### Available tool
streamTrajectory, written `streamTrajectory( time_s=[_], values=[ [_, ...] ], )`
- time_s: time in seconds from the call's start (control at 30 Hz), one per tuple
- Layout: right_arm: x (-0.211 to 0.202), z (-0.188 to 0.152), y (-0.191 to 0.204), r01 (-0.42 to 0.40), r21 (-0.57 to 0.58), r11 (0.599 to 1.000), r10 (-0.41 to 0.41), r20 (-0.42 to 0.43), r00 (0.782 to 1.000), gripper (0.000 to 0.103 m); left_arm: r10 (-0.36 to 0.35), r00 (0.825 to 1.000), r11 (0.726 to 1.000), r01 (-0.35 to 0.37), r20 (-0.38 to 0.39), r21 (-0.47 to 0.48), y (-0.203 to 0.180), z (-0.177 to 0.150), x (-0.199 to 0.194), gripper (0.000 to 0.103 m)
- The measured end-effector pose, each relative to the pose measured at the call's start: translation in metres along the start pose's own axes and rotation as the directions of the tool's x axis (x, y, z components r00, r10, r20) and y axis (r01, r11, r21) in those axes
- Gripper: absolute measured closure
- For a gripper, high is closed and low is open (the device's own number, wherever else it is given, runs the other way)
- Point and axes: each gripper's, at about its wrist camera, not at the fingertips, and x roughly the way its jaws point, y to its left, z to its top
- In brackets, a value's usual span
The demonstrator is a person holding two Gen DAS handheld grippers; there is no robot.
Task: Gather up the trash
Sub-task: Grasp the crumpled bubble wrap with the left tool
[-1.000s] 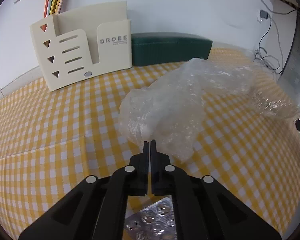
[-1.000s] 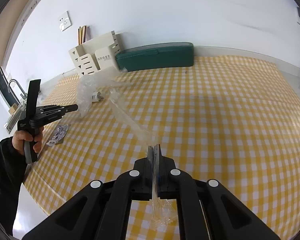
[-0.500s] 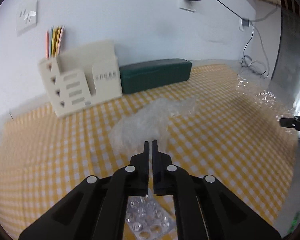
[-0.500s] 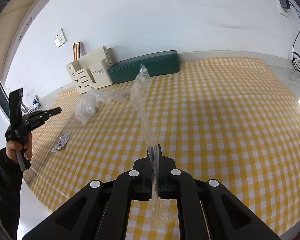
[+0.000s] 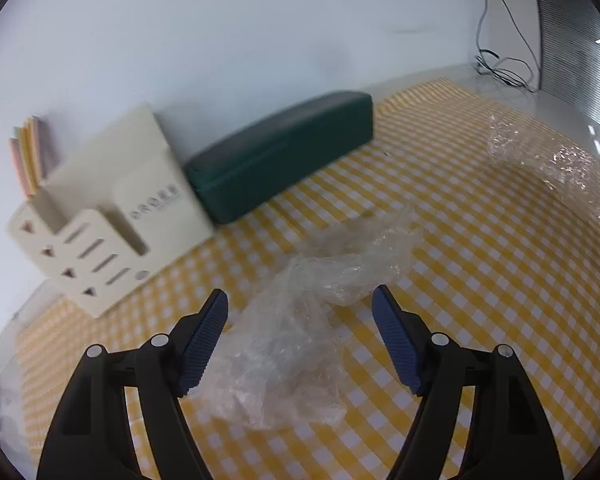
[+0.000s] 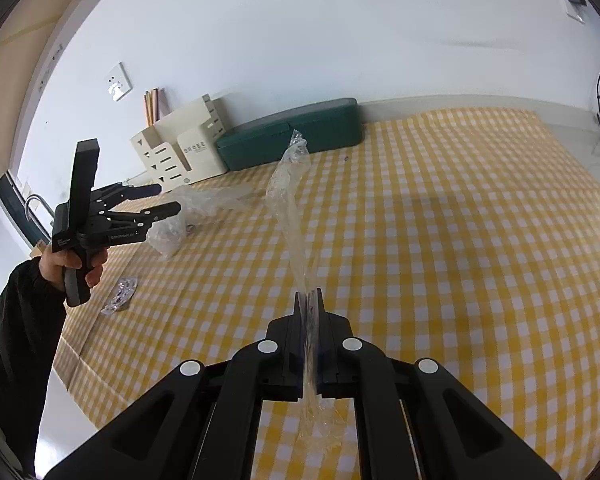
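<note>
On the worktop (image 6: 440, 216): yellow-and-white checked cloth; clear plastic wrap (image 5: 300, 344) lying crumpled at the near left side; one twisted strand rising off the cloth.
Right tool (image 6: 309, 300): jaws together, clamped on the twisted strand of the plastic wrap (image 6: 290, 208); loose tail of film hanging below the fingers.
Left tool (image 5: 300, 308): jaws opening, blue ribbed pads (image 5: 204, 344) well apart; crumpled film seen between them, not pressed by either pad; gripped by a hand (image 6: 74, 264) in a dark sleeve.
Blister pack (image 6: 120, 294): flat on the cloth near the left edge, apart from the wrap.
Back of worktop: cream desk organiser (image 5: 104, 220) against the wall; dark green case (image 5: 280, 156) just beside it; both apart from the wrap.
</note>
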Motion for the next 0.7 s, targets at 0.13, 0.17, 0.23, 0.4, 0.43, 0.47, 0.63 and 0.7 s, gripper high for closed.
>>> streamTrajectory(
  time_s=[0.13, 0.17, 0.23, 0.4, 0.43, 0.47, 0.63, 0.7],
  values=[
    [0.008, -0.002, -0.009, -0.011, 0.031, 0.999, 0.011, -0.009, 1.000, 0.094, -0.082, 0.997, 0.996, 0.082, -0.005, 0.021, 0.003, -0.007, 0.012, 0.044],
    [0.009, -0.002, -0.010, -0.011, 0.033, 0.999, 0.011, -0.010, 1.000, 0.094, -0.099, 0.995, 0.995, 0.099, 0.000, 0.013, 0.003, -0.008, 0.012, 0.053],
    [0.011, -0.004, -0.011, -0.011, 0.036, 0.999, 0.011, -0.017, 1.000, 0.094, -0.120, 0.993, 0.993, 0.120, 0.006, -0.009, 0.005, -0.012, 0.010, 0.072],
    [0.010, -0.007, -0.010, -0.022, 0.050, 0.999, 0.023, -0.016, 1.000, 0.093, -0.127, 0.992, 0.992, 0.126, 0.014, 0.030, -0.004, -0.024, 0.000, 0.088],
    [0.008, -0.007, -0.009, -0.024, 0.049, 0.999, 0.024, -0.014, 1.000, 0.093, -0.124, 0.992, 0.992, 0.123, 0.028, 0.026, -0.005, -0.027, -0.005, 0.093],
    [0.006, -0.008, -0.007, -0.025, 0.048, 0.999, 0.026, -0.012, 1.000, 0.093, -0.118, 0.992, 0.993, 0.117, 0.037, 0.021, -0.005, -0.029, -0.009, 0.094],
    [-0.010, -0.013, 0.007, -0.037, 0.030, 0.999, 0.037, -0.002, 0.999, 0.093, -0.121, 0.986, 0.992, 0.126, 0.116, -0.029, -0.002, -0.034, -0.051, 0.094],
    [-0.019, -0.014, 0.015, -0.045, 0.021, 0.999, 0.045, 0.007, 0.999, 0.093, -0.124, 0.981, 0.991, 0.131, 0.147, -0.038, -0.002, -0.035, -0.071, 0.094]
  ],
)
